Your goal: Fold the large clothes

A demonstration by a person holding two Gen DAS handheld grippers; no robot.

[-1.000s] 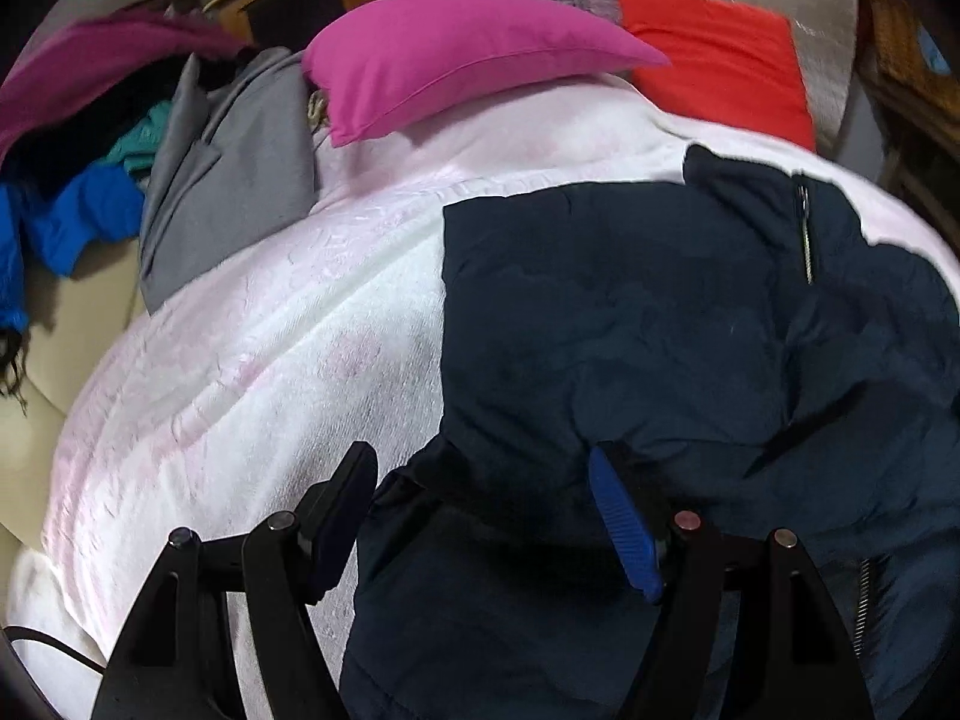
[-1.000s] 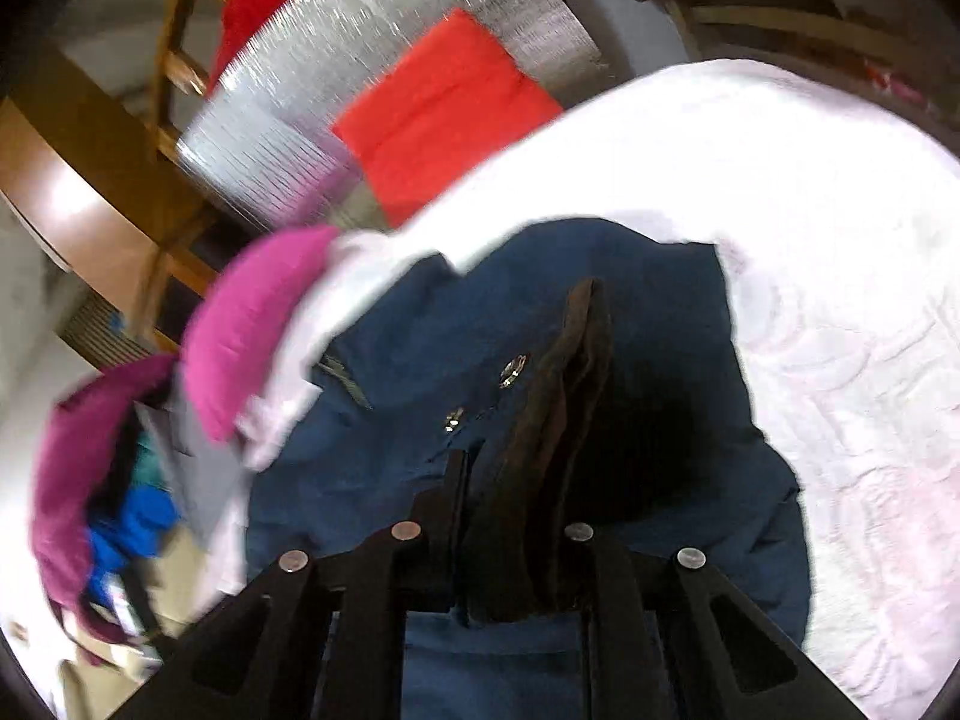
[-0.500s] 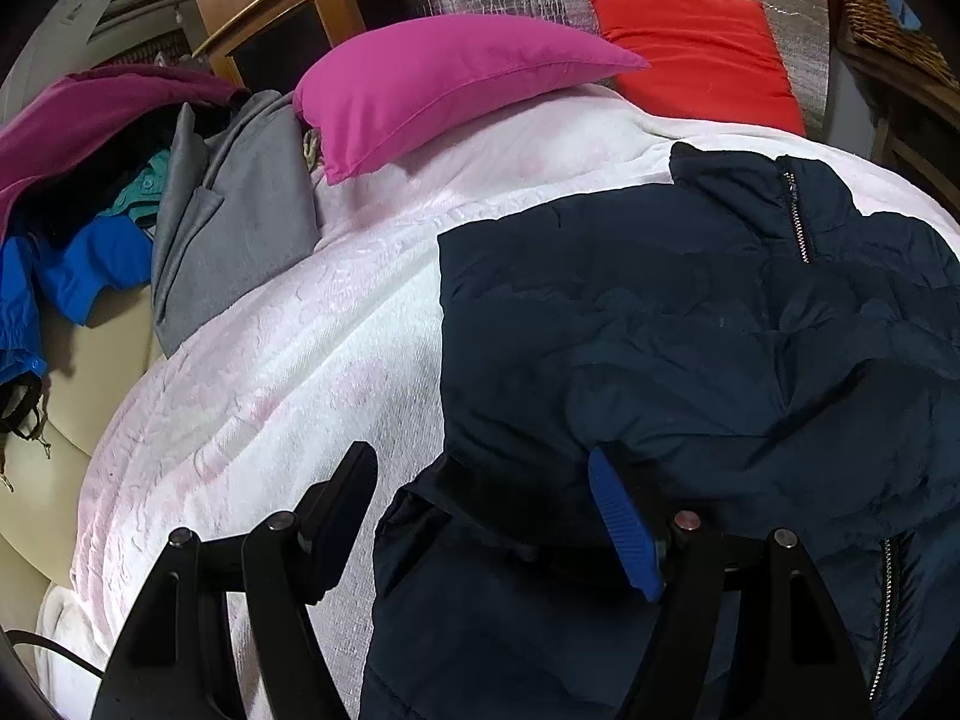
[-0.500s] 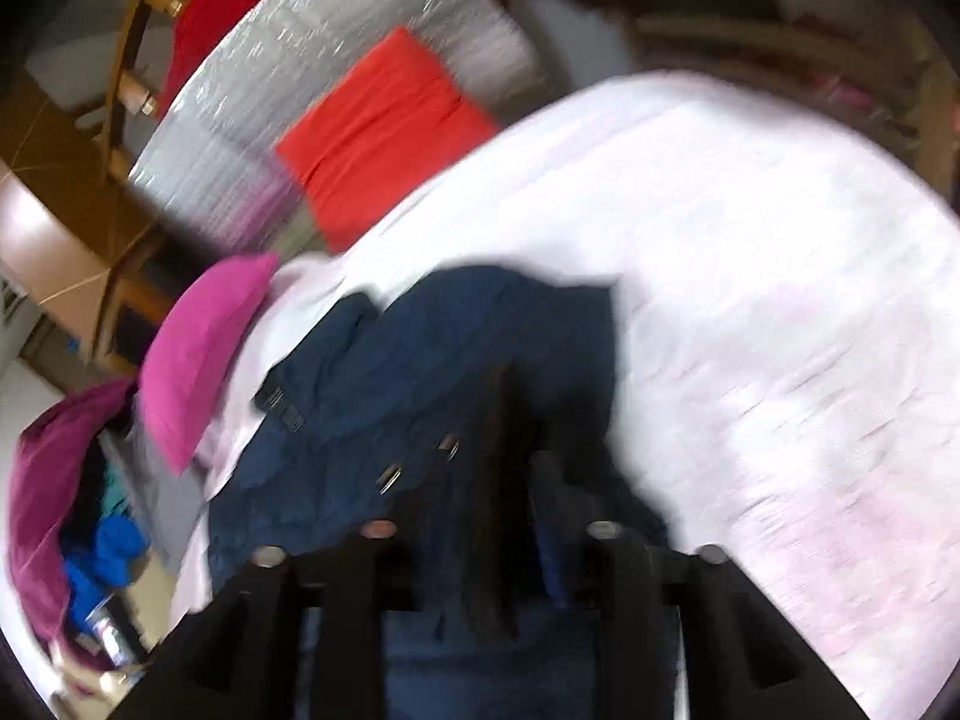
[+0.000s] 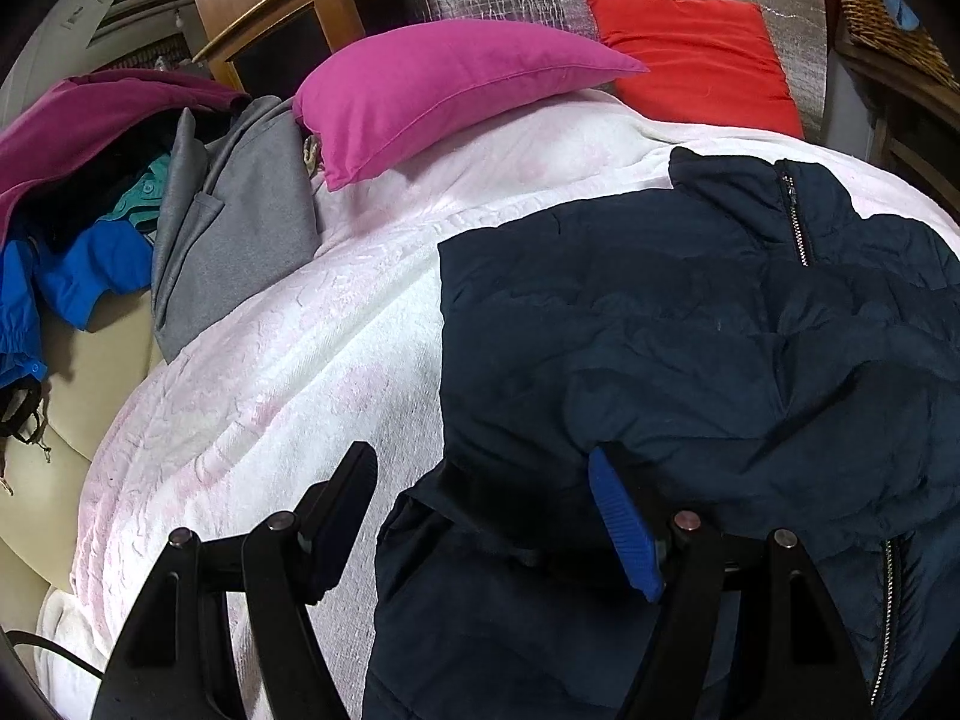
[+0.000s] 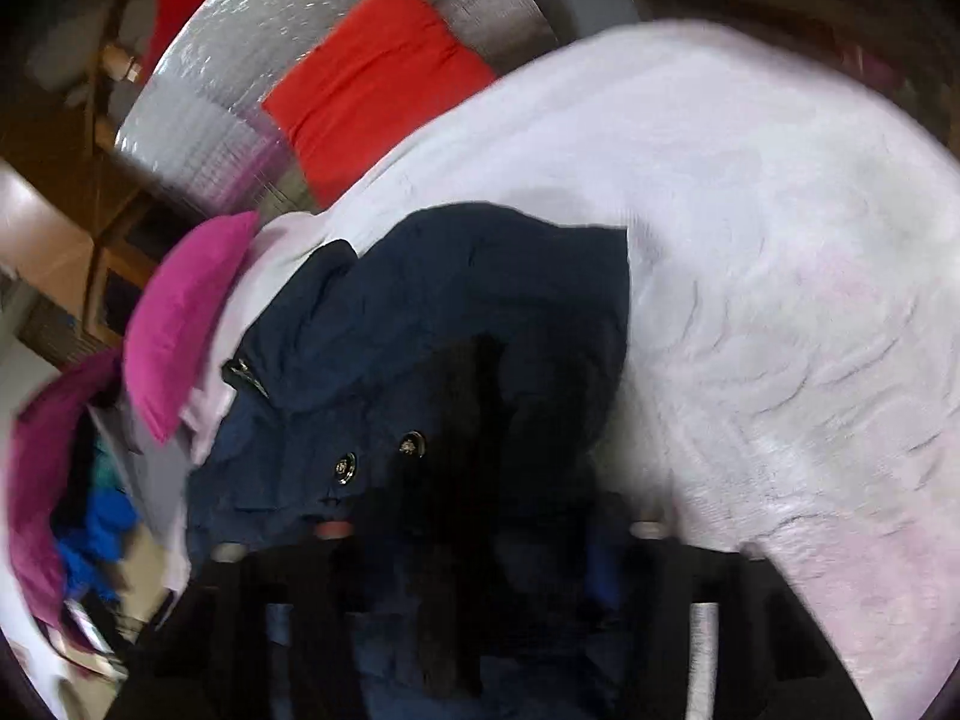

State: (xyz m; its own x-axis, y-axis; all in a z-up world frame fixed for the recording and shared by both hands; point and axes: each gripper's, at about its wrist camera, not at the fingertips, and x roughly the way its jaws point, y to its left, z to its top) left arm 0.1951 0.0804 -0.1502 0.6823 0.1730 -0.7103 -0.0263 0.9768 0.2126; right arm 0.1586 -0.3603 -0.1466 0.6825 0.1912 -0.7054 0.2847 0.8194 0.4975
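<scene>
Navy jacket [image 5: 690, 330]: spread on white blanket [image 5: 288, 372], near pink pillow [image 5: 444, 90]. Left gripper [image 5: 480, 510]: fingers wide apart, over the jacket's edge, gripping nothing. Right gripper [image 6: 480, 540]: closing, dark jacket fabric between its fingers; contact unclear through blur.

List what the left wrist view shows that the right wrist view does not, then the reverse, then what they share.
Only the left wrist view: the grey garment beside the pink pillow, the jacket's collar zipper, a wicker basket, and the left gripper open, straddling the jacket's edge.

Only the right wrist view: two metal snap buttons on the jacket, and the blurred right gripper, its jaws closing with dark fabric between them.

Both: the navy jacket on the white blanket, the red cushion, and the clothes pile.
</scene>
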